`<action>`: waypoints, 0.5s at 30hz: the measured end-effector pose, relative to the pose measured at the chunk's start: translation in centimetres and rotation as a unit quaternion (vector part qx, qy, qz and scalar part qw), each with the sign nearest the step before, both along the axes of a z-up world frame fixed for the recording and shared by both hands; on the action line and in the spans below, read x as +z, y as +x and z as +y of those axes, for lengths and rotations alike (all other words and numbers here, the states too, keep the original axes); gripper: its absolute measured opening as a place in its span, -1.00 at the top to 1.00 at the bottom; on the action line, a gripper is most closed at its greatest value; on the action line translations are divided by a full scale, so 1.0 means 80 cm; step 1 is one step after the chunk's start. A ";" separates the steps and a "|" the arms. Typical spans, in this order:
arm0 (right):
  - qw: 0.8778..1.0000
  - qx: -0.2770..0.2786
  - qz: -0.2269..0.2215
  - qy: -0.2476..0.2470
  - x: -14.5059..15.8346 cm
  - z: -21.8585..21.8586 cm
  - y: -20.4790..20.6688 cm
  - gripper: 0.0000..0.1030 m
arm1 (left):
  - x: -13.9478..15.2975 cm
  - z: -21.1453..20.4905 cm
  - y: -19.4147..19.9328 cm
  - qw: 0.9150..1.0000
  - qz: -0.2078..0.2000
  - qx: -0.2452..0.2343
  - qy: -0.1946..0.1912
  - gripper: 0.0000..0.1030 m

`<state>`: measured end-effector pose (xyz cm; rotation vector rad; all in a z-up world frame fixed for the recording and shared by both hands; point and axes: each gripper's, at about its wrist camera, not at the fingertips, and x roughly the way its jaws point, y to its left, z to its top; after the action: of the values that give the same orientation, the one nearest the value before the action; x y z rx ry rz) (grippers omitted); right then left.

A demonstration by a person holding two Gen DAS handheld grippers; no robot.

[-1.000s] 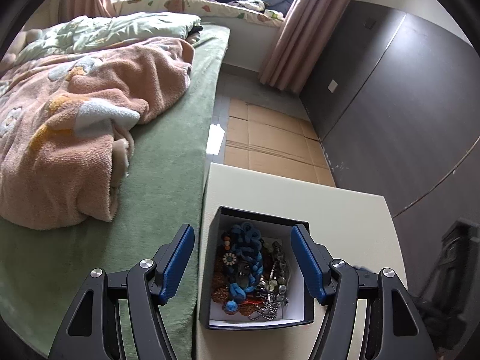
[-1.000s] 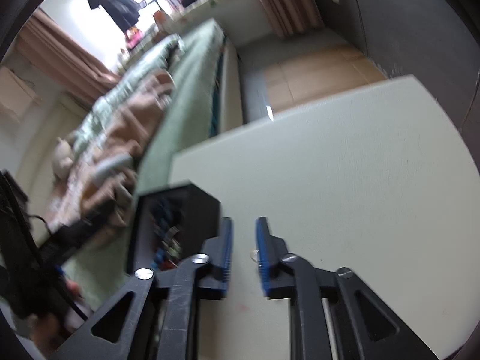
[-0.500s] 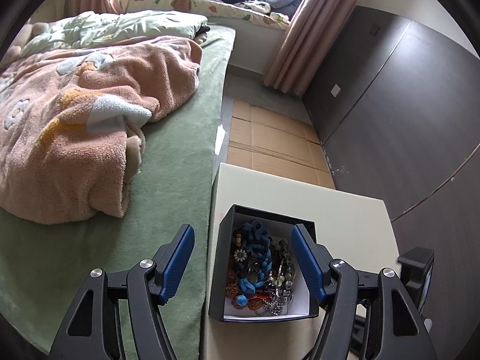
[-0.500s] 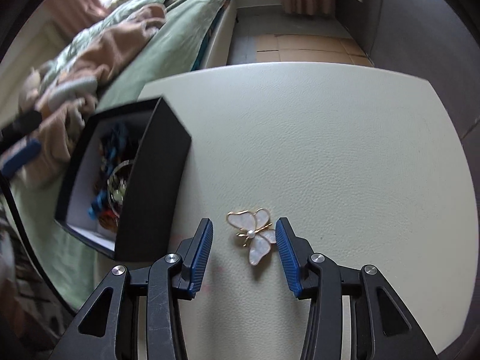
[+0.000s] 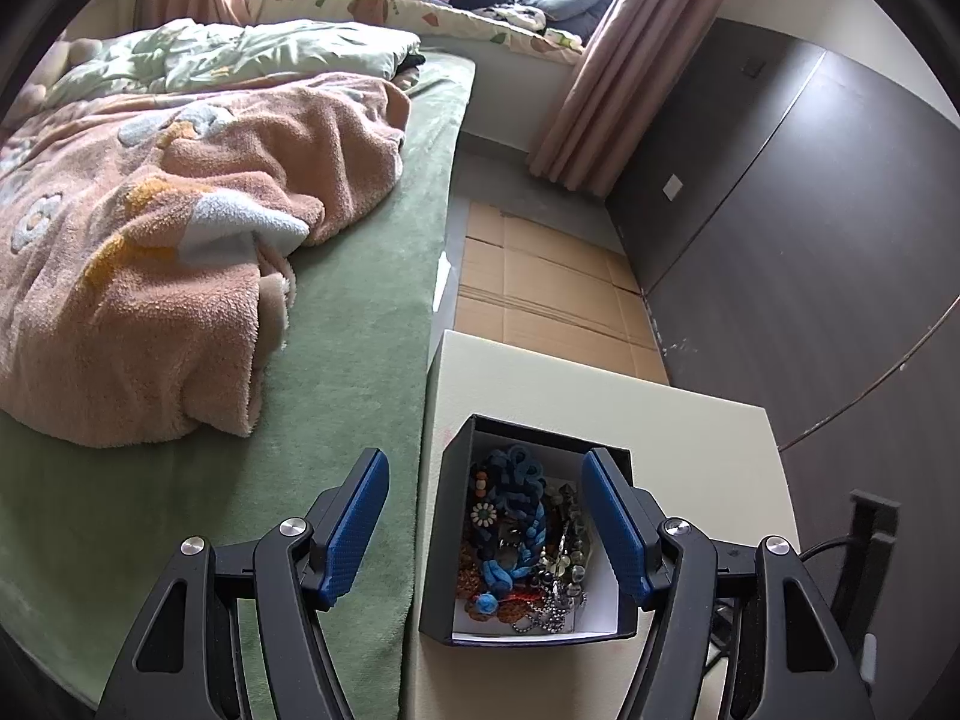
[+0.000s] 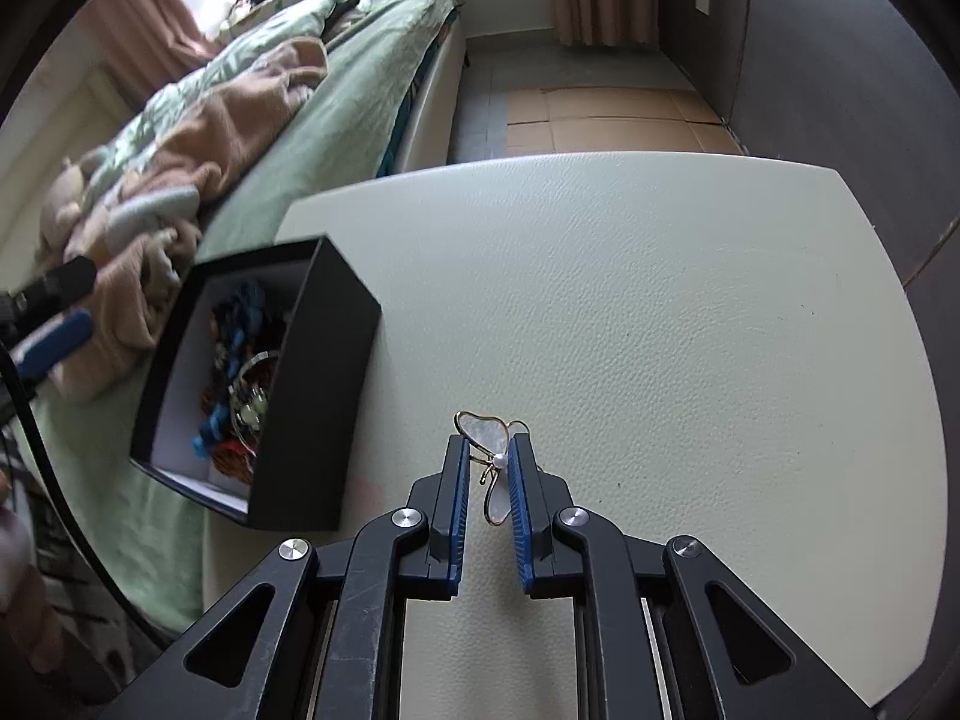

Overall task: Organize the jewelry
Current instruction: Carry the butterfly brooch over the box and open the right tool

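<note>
Closed since half a second ago: right tool (image 6: 487,468), now pinching pearly gold-rimmed butterfly brooch (image 6: 495,467) low on cream leather-grain surface (image 6: 660,312). Ready, seemingly, for lifting toward black open-topped jewelry box (image 6: 312,396) just left. Hovering wide apart over that box (image 5: 456,600): left tool (image 5: 483,519).

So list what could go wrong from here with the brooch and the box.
1. The right gripper pinches the butterfly brooch by its thin wings; it could twist out or bend on lifting.
2. The black box sits at the table's edge by the bed; a bump could push it off.
3. The box is already full, so the brooch may snag the beads.
</note>
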<state>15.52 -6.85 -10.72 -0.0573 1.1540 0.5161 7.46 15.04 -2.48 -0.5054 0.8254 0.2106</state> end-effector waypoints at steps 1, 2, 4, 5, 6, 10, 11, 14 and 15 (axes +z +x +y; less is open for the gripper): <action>1.000 -0.002 0.002 0.009 0.002 0.002 0.003 0.72 | 0.000 0.000 0.001 1.000 0.000 0.000 0.000 -0.32; 1.000 -0.004 0.003 0.024 0.005 0.002 0.004 0.72 | 0.000 0.000 0.002 1.000 0.000 0.000 0.001 -0.32; 0.998 -0.003 -0.002 0.055 0.015 -0.001 0.006 0.72 | 0.000 0.001 0.003 1.000 0.000 0.002 0.000 -0.32; 0.997 -0.001 -0.012 0.072 0.022 0.000 0.005 0.72 | 0.000 0.002 0.004 1.000 0.000 0.003 -0.001 -0.32; 0.996 0.001 -0.022 0.084 0.029 0.001 0.003 0.72 | 0.000 0.002 0.004 1.000 -0.001 0.005 -0.002 -0.32; 0.989 0.008 -0.043 0.140 0.048 0.010 0.000 0.72 | 0.000 0.003 0.005 1.000 -0.001 0.008 -0.003 -0.32; 0.987 0.010 -0.047 0.155 0.052 0.013 0.000 0.72 | 0.000 0.003 0.005 1.000 -0.001 0.008 -0.002 -0.32; 0.979 0.020 -0.051 0.197 0.062 0.025 -0.003 0.72 | 0.000 0.004 0.005 1.000 -0.002 0.010 -0.002 -0.32; 0.976 0.024 -0.050 0.211 0.064 0.028 -0.004 0.72 | 0.000 0.005 0.004 1.000 -0.002 0.012 -0.001 -0.32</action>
<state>15.17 -4.59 -5.59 0.2548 0.9278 0.7843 7.79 15.43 -2.48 -0.5175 0.8154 0.2299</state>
